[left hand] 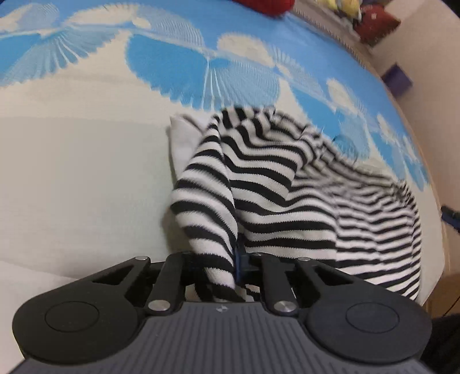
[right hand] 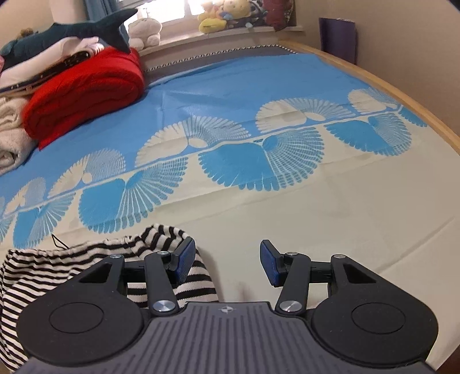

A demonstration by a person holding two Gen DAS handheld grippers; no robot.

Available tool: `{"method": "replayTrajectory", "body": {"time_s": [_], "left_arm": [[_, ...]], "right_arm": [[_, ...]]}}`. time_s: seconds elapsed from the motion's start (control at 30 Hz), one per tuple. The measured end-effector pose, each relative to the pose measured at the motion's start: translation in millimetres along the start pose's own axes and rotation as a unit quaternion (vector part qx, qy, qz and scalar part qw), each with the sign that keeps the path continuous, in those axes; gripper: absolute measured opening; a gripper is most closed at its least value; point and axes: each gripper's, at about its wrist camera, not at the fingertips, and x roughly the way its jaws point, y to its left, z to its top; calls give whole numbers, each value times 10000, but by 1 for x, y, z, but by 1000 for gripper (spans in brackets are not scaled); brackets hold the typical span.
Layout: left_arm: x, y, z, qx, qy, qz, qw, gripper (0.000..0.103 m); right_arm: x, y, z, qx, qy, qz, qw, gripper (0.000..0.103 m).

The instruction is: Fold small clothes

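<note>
Striped garment (left hand: 287, 201), black-and-white knit, lies bunched on the bed (left hand: 72, 187); in the left wrist view it fills the centre and lower right of the frame, rumpled, with a plain pale patch showing at its upper left edge. One fold of it rises from the heap and runs down into the left gripper (left hand: 230, 273) at the bottom centre. Jaws there are drawn close together and pinch that fold; a sliver of blue pad shows just right of the cloth. Frame is motion-blurred toward the right edge.

Right wrist view: same garment sits in the lower left of the frame, partly under the gripper's left linkage. Right gripper (right hand: 227, 263) at bottom centre, jaws spread apart, blue pads (right hand: 271, 266) facing each other across a bare gap. Left pad is at the garment's edge; cannot tell whether it touches. Nothing lies between the pads but cream bedcover.

Bedcover (right hand: 258, 86): blue in the upper half with a band of cream and blue fan shapes across the middle, plain cream below.

Upper left of the right wrist view: folded red blanket (right hand: 86, 89) on the bed, pale folded textiles beside and behind it, a dark plush shark (right hand: 86, 28) on top. Plush toys (right hand: 224, 14) line the sill at the top centre. Wooden bed frame (right hand: 402, 95) curves along the right edge.
</note>
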Motion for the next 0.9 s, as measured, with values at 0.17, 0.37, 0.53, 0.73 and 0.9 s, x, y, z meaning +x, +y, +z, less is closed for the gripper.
{"method": "replayTrajectory", "body": {"time_s": [0.17,0.37,0.53,0.73,0.9], "left_arm": [[-39,-17,-7,104,-398,65,9991,11],[-70,-76,-2,240,-754,-219,9966,11],[-71,-157,1,381,-909,-853,9915,11],[-28,-273,-5,870,-598,-1459,9837,10],[19,-350,-22,1155,-284,-1580,9802,21]], "right_arm": [[-11,1,0,81,-88,83,9999,52],[-28,5,-4,164,-208,274,9993,52],[-41,2,-7,63,-282,317,9991,52],[-51,-19,-6,68,-290,211,9993,52],[-53,-33,-3,207,-305,159,9992,52]]}}
